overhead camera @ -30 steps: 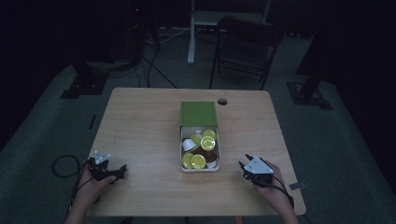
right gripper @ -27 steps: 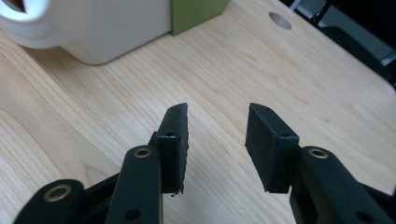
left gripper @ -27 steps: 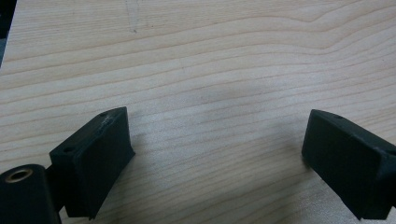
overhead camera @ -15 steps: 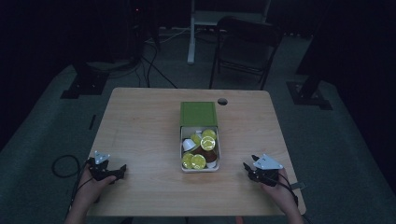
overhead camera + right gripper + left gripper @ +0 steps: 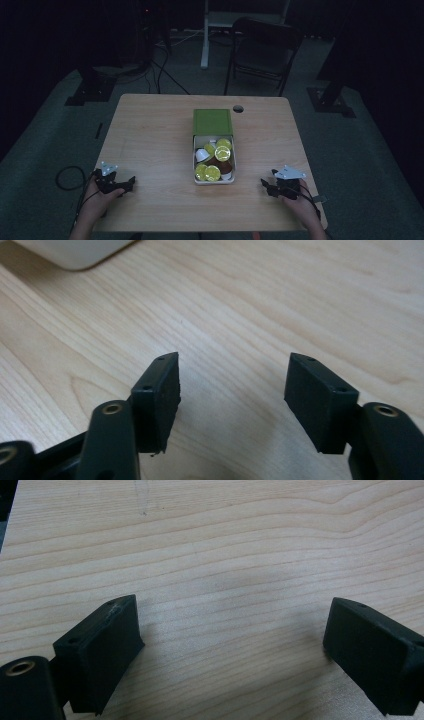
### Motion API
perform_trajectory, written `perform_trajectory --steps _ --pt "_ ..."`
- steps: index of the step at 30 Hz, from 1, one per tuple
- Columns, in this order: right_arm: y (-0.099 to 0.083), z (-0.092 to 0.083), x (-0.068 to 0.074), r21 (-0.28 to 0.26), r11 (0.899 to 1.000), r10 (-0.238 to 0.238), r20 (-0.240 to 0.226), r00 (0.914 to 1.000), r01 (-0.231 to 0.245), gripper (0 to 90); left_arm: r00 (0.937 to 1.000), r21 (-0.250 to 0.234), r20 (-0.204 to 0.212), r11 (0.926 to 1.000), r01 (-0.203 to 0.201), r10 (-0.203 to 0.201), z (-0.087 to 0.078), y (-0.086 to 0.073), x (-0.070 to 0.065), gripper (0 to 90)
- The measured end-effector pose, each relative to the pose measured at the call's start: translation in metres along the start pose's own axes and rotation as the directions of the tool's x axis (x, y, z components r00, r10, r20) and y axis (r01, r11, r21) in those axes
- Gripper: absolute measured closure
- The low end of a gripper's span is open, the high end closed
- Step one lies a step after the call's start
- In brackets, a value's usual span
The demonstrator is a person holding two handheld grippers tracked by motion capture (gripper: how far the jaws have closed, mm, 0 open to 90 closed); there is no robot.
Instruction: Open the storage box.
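A white box (image 5: pixel 196 160) with its green lid (image 5: pixel 212 121) folded back stands at the table's middle. It holds several yellow-topped pods (image 5: pixel 212 173) and some brown ones. My left gripper (image 5: pixel 131 183) rests at the front left of the table, jaws wide open over bare wood (image 5: pixel 232 645). At the front right, my right gripper (image 5: pixel 264 186) points toward the box. Its jaws have just been opening and stand apart with nothing between them (image 5: pixel 232 390). A corner of the white box (image 5: pixel 75 252) shows just beyond them.
The wooden table (image 5: pixel 150 135) has a round cable hole (image 5: pixel 238 108) near its far edge. A dark folding chair (image 5: pixel 262 55) stands behind the table. Cables (image 5: pixel 165 75) and stand bases (image 5: pixel 90 92) lie on the floor around it.
My right gripper has shifted a little to the right along the front edge of the table. The left gripper has kept still.
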State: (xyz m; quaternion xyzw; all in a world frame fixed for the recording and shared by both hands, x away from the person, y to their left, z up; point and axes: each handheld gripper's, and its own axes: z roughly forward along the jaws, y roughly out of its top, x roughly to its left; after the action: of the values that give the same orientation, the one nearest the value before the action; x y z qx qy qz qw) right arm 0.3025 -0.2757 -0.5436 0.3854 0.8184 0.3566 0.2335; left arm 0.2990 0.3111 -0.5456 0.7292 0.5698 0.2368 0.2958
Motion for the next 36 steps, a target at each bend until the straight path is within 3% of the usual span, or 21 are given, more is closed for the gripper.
perform_trajectory --steps 3,6,9,13,18,23,30,36 --pt "-0.004 0.004 -0.002 0.018 0.999 0.039 -0.041 0.9984 -0.039 33.7 1.0 0.0 0.0 1.0 0.0 0.0 0.0 0.0 0.0 8.6" --pt "-0.004 0.005 -0.006 0.024 0.998 0.057 -0.048 0.9972 -0.056 31.4 1.0 0.001 0.0 1.0 0.0 0.0 0.0 0.0 0.0 8.6" --pt "-0.004 0.007 -0.009 0.042 0.995 0.09 -0.068 0.9936 -0.087 23.4 1.0 0.001 0.0 1.0 0.0 0.0 0.0 0.0 0.0 8.6" --pt "-0.003 0.009 -0.007 0.063 0.996 0.062 -0.102 0.9928 -0.055 12.9 1.0 0.003 -0.001 1.0 0.0 0.0 0.0 0.0 0.0 8.6" --pt "-0.001 0.011 -0.006 0.07 0.995 0.077 -0.088 0.9931 -0.071 11.3 1.0 0.003 0.002 1.0 -0.005 0.005 -0.001 -0.001 0.0 8.6" --pt "0.002 0.013 -0.004 0.072 0.993 0.095 -0.065 0.9933 -0.091 10.8 0.9963 0.003 0.059 0.998 -0.063 0.063 -0.003 -0.003 -0.002 8.7" --pt "0.002 0.013 -0.004 0.072 0.993 0.096 -0.065 0.9933 -0.091 10.8 0.9934 0.021 0.052 0.9944 -0.104 0.102 -0.008 -0.002 -0.005 8.7" --pt "0.002 0.013 -0.004 0.072 0.993 0.096 -0.064 0.9933 -0.091 10.8 0.9876 0.006 0.086 0.9912 -0.132 0.131 -0.017 0.006 -0.014 8.6"
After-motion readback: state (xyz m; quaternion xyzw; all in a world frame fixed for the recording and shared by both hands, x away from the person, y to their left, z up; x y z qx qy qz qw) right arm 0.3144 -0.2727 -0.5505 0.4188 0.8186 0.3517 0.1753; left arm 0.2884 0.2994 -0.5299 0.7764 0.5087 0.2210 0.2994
